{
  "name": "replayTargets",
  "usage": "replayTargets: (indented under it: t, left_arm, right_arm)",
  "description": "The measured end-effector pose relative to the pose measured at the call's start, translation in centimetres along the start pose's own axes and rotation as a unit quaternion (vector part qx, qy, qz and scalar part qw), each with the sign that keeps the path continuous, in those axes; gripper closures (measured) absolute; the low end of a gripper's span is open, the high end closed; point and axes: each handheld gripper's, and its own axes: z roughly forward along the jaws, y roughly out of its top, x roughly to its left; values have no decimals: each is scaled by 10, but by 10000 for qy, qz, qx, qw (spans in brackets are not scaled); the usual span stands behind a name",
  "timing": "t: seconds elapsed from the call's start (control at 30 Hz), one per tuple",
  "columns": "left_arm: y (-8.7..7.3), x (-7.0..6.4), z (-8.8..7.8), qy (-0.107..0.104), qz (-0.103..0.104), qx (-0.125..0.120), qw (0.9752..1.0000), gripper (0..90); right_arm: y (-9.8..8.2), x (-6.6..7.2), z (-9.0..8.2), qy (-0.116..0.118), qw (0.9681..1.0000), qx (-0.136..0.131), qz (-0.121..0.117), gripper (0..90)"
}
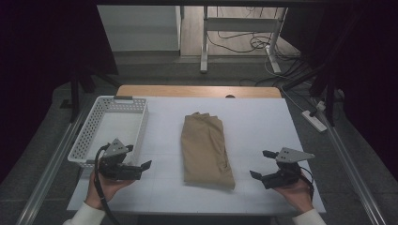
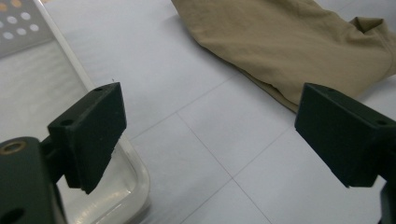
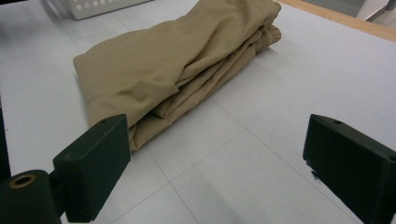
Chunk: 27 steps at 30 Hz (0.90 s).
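A folded tan garment [image 1: 205, 147] lies lengthwise in the middle of the white table top [image 1: 258, 122]. My left gripper [image 1: 140, 158] hovers at the front left, between the basket and the garment, jaws open and empty. Its own view shows the garment [image 2: 289, 42] ahead to the right and the basket's rim [image 2: 135, 172] just under the left jaw. My right gripper [image 1: 263, 164] is held at the front right, a short way from the garment's near corner, also open and empty. From it the garment [image 3: 177, 70] lies ahead on the left.
A white perforated basket [image 1: 89, 136] stands on the table's left side, with nothing in it. The wooden table edge [image 1: 197, 90] runs along the back. Beyond it are a desk frame [image 1: 204, 42] and cables on the floor. A power strip [image 1: 315, 120] lies right of the table.
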Motion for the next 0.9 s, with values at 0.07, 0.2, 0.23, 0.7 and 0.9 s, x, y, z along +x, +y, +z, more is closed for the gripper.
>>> replayTargets:
  t: [0.07,0.2,0.23,0.7,0.9]
  left_arm:
    - [1,0,0,-3,23,14,10000,98]
    - [1,1,0,0,25,15,10000,98]
    - [1,1,0,0,25,15,10000,98]
    - [3,2,0,9,-22,1,10000,98]
    - [3,2,2,8,0,56,10000,98]
  right_arm:
    - [-1,-1,1,26,10000,6,6,71]
    - [-3,-1,3,68,9999,83,45,72]
    - [-3,-1,3,70,9999,82,45,72]
    - [2,1,1,197,9996,-65,181,72]
    - [7,6,0,217,9996,-117,155,74]
